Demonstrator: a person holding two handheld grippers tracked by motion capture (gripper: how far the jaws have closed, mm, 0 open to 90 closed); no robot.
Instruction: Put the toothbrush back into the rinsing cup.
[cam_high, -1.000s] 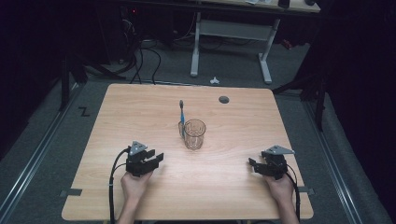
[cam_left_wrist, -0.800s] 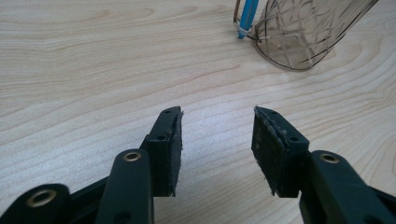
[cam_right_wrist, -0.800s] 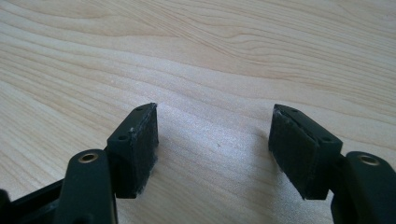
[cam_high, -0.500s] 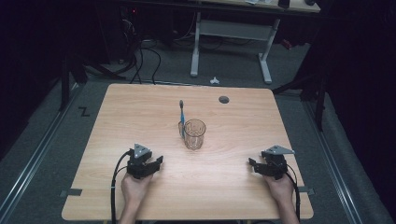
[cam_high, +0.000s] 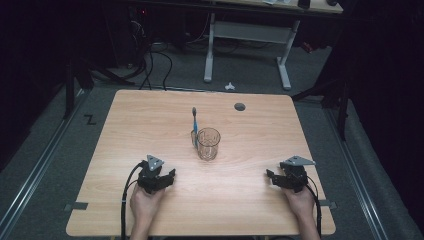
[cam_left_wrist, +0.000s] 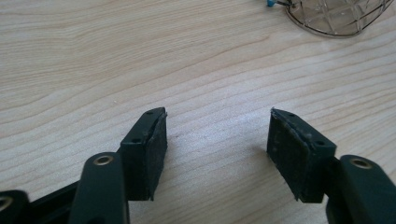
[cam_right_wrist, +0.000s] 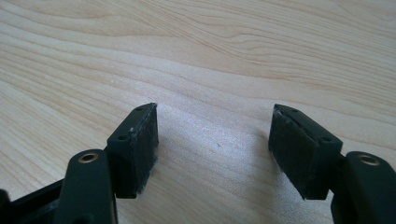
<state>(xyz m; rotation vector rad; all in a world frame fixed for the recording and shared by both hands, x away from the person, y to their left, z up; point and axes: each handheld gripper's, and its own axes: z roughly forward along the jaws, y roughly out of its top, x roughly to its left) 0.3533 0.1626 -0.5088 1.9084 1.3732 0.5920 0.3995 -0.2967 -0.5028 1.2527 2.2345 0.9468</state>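
The glass (cam_high: 208, 143) stands upright near the middle of the table (cam_high: 125, 125), clear and patterned with a diamond cut, and nothing holds it. Touching its left side, or just beside it, is a toothbrush (cam_high: 194, 125) with a blue handle that lies along the tabletop and points toward the far edge, its dark head away from the person; whether it rests against the glass wall cannot be told from the high view. In the left gripper view the base of the glass (cam_left_wrist: 338, 16) shows at the top right corner with a bit of blue beside it, well ahead of the jaws. The left gripper (cam_high: 165, 181) sits on the near left part of the table, held in the person's left hand (cam_high: 145, 202), well apart from the glass and aimed roughly toward it. Its jaws have just been opening and now stand wide apart, with bare wood between the pads (cam_left_wrist: 152, 154). The right gripper (cam_high: 274, 179) rests on the near right part of the table in the right hand (cam_high: 300, 200), also well apart from the glass, its tips pointing left across the tabletop. Its jaws stand wide apart too, with only wood grain between the pads (cam_right_wrist: 140, 149). A small dark round hole (cam_high: 240, 106) lies in the table near the far edge. Beyond the table, a white desk frame (cam_high: 247, 45) stands on grey floor.
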